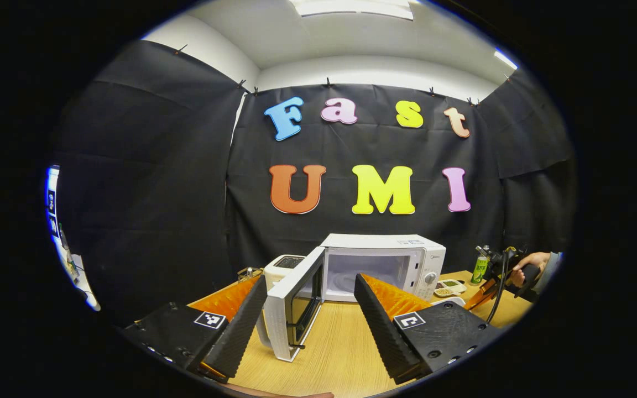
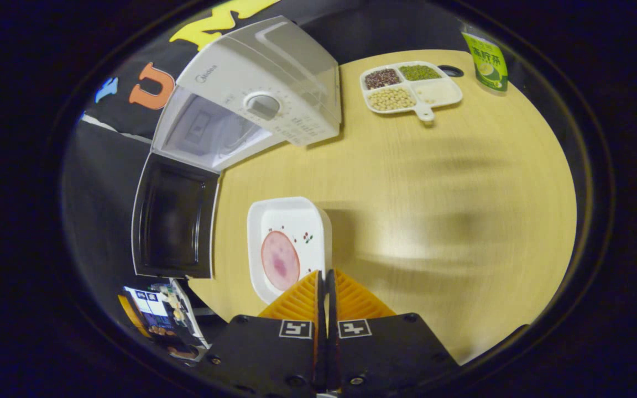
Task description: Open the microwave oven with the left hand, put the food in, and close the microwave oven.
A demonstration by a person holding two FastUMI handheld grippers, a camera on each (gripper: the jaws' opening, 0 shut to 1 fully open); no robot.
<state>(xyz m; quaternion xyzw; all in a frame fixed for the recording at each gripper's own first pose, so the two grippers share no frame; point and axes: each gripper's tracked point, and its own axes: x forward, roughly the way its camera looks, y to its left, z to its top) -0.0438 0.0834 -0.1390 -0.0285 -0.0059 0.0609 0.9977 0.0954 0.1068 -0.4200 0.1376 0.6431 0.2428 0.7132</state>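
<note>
The microwave (image 1: 385,265) sits on the desk (image 2: 434,182) with its door (image 1: 293,304) swung wide open, so that step looks done. The left gripper (image 1: 307,309) hovers in front of it, jaws spread and empty.

The risky bit is the white dish (image 2: 288,246) with the food slice (image 2: 280,261) on it, just in front of the open door. The right gripper (image 2: 327,284) has its jaws pressed together at the dish's near rim; I can't tell if they're actually pinching it. A thin edge grip like that could tip the dish, and the slice slides off.
</note>
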